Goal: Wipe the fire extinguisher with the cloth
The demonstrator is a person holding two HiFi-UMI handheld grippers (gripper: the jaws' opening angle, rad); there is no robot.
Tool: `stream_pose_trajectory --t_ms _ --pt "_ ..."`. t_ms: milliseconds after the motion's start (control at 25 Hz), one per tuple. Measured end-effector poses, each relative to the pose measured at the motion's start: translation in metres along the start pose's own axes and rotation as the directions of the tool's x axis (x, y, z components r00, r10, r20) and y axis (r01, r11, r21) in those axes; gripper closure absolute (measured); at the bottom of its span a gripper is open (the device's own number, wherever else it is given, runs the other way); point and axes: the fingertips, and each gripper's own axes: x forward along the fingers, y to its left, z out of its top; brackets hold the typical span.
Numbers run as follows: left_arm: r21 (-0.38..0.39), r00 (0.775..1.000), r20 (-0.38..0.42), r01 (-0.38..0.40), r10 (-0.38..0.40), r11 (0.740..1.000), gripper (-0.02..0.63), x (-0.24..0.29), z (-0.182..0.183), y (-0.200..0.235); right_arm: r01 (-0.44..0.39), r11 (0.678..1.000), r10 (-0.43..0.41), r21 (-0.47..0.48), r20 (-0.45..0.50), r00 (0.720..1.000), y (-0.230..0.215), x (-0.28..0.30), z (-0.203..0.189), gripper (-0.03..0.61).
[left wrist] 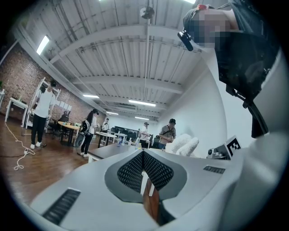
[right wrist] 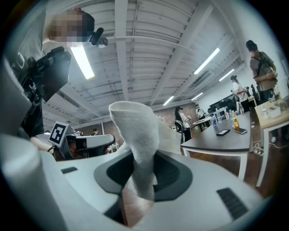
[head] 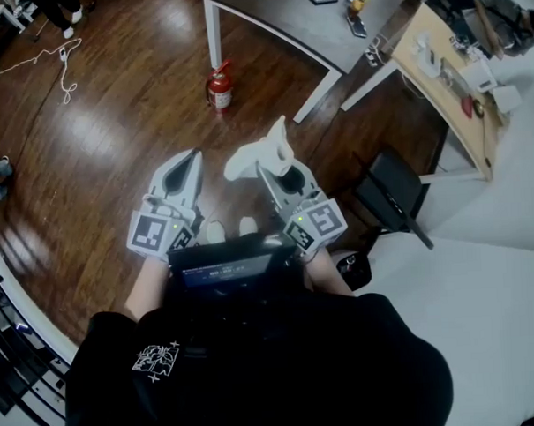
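Only the head view shows the fire extinguisher (head: 219,86); right tool (right wrist: 139,169) grips cloth (right wrist: 134,128), left tool (left wrist: 143,154) clenched empty.

Jaws pressed together with nothing between them, the left gripper (left wrist: 143,154) tilts up toward a dark table (left wrist: 113,151). Beyond the table stands a person in a cap (left wrist: 169,133). Just right of the table rises a fluffy white cloth (left wrist: 184,144). Well left of it, a white cable (left wrist: 19,158) trails over the wooden floor (left wrist: 49,164).
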Motion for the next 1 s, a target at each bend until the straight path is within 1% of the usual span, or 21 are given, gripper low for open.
stream_pose_trajectory --t_ms 320,720,1000 --pt "-0.001 1.0 0.005 0.002 -0.002 1.0 0.611 0.001 0.0 0.003 -0.008 1.0 0.008 -0.004 0.002 1.0 0.003 0.01 0.0 0.439" --pt "-0.006 1.0 0.013 -0.003 0.003 1.0 0.611 0.003 0.005 0.027 -0.012 1.0 0.012 -0.013 0.003 1.0 0.005 0.033 0.003 0.439" --pt "-0.008 1.0 0.017 0.001 0.0 1.0 0.611 0.005 0.009 0.035 -0.006 1.0 0.006 -0.024 -0.006 1.0 0.006 0.042 0.004 0.44"
